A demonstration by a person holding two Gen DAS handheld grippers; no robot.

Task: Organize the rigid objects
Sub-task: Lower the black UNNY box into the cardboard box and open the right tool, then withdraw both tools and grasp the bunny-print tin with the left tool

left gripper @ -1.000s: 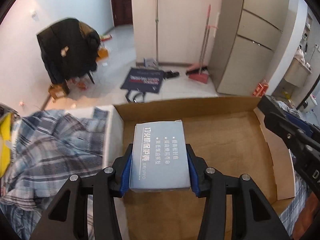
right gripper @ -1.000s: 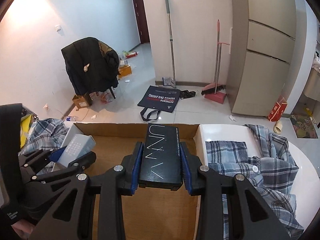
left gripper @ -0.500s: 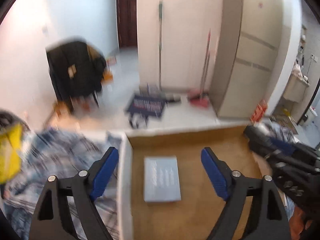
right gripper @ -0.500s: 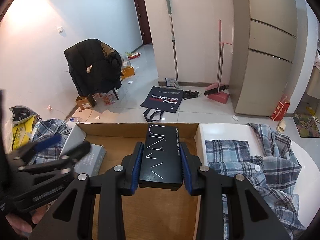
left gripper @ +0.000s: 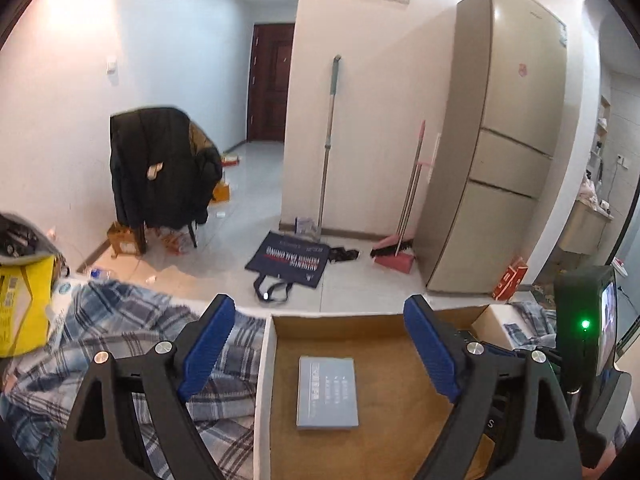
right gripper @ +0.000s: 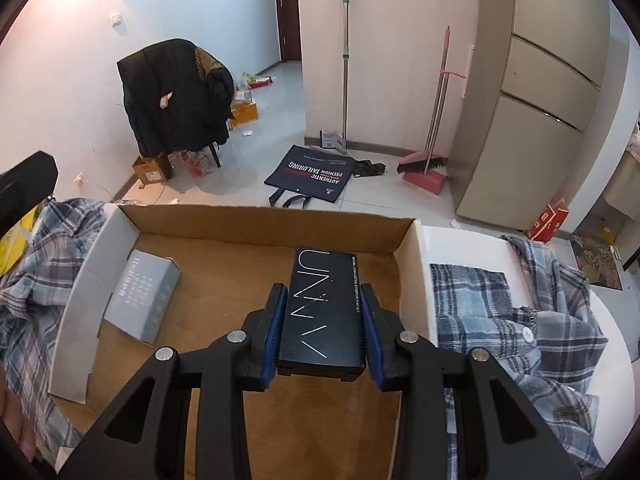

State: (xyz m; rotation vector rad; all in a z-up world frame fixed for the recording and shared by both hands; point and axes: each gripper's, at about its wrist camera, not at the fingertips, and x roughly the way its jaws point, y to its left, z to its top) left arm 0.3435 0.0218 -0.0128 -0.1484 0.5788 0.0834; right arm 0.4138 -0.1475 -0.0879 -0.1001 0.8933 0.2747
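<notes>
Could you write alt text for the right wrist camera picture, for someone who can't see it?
The right gripper clamps a black box over an open cardboard box, where a grey box lies at left.

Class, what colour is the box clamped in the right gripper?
Black with white lettering: the box in the right gripper, clearest in the right wrist view.

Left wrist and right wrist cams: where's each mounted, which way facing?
Left wrist: on the left hand-held gripper, open, looking forward and down over the grey box in the cardboard box.
Right wrist: on the right hand-held gripper, shut on the black box, above the same cardboard box.
Shared: grey box, cardboard box, fridge.
</notes>
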